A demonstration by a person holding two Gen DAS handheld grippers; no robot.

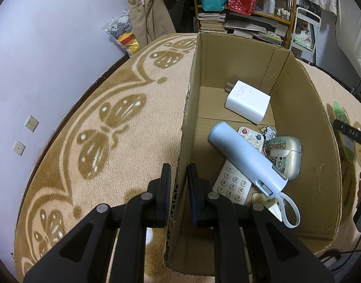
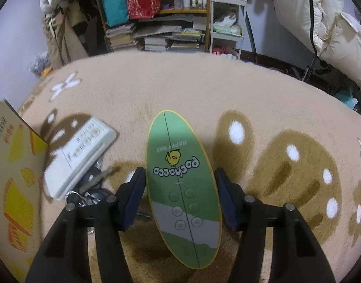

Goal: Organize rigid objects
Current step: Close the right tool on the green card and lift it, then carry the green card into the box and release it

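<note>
- Right now my left gripper [image 1: 178,188] straddles the near left wall of the cardboard box [image 1: 305,122], one finger outside, one inside, pads pinched on the corrugated edge.
- Box sits on the beige butterfly-pattern carpet [image 1: 104,108], top open.
- Inside the box: white charger block [image 1: 247,101] marked 120W toward the far end, lying flat.
- Pale blue cylinder gadget [image 1: 244,158] with a loop strap lies diagonally across a white keypad remote [image 1: 231,184], touching it.
- Silvery earbud case [image 1: 286,153] with cartoon stickers sits just beside the cylinder, against the right side of the pile.
- A second small white remote [image 1: 250,136] with red and blue buttons pokes out under the cylinder's far end.
- My right gripper [image 2: 180,188] is spread wide, fingers on either side of the green oval remote [image 2: 180,176]; left pad looks to be at its edge, right pad stands apart with a gap. Not clamped.
- Green oval remote reads "HAPPY DAY" and "pochacco" upside down to me, with a yellow chick print and round buttons; it rests on the carpet, long axis pointing away from me.
- White air-con style remote [image 2: 78,155] lies on the carpet to the left, blurred, just beside the box's outer wall [image 2: 12,165].
- A bunch of metal keys [image 2: 88,193] sits right under that remote's near end, partly hidden by my left finger.
- Bookshelf [image 2: 156,33] with stacked books in the background, well apart.
</note>
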